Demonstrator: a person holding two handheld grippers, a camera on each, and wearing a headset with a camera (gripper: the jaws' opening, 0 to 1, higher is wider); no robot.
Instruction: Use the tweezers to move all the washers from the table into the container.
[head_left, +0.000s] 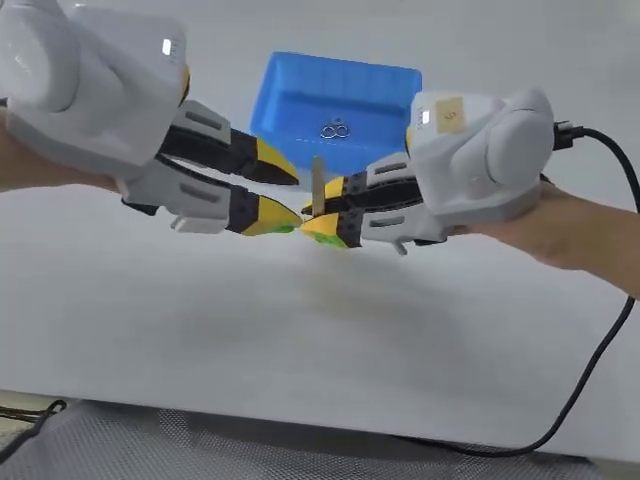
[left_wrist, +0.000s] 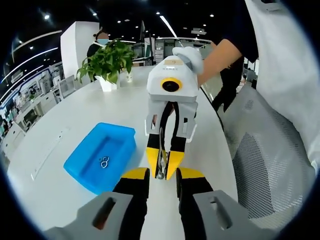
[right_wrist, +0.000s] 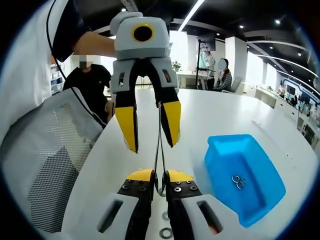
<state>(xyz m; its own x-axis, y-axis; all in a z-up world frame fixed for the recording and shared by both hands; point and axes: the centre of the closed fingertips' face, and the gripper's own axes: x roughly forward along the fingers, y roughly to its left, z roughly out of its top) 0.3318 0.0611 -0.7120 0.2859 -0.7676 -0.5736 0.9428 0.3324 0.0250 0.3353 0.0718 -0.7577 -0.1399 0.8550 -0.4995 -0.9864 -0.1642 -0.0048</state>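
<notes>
Tweezers (head_left: 317, 182): upright between the two grippers, clenched in my right gripper (head_left: 325, 210), whose jaws are pressed together on the legs. In the right gripper view the tips point down at the desk (head_left: 300, 330). Whether they carry anything I cannot tell.

Loose washers (right_wrist: 165, 233): at least two lie on the desk at 6 o'clock in the right gripper view, seen through the gap between my jaws, just below the tweezers.

Container (head_left: 300, 85): blue, open-topped, on the desk. It sits at 12 o'clock from the grippers in the head view, at 4 o'clock in the right gripper view and at 8 o'clock in the left gripper view. Two washers (head_left: 335, 129) rest on its floor, touching each other.

My left gripper (head_left: 296, 196): released, jaws apart, facing the right gripper tip to tip. Its tips are near the tweezers. Whether they touch I cannot tell.

A black cable (head_left: 600, 350) runs from the right gripper across the desk toward 5 o'clock in the head view.
</notes>
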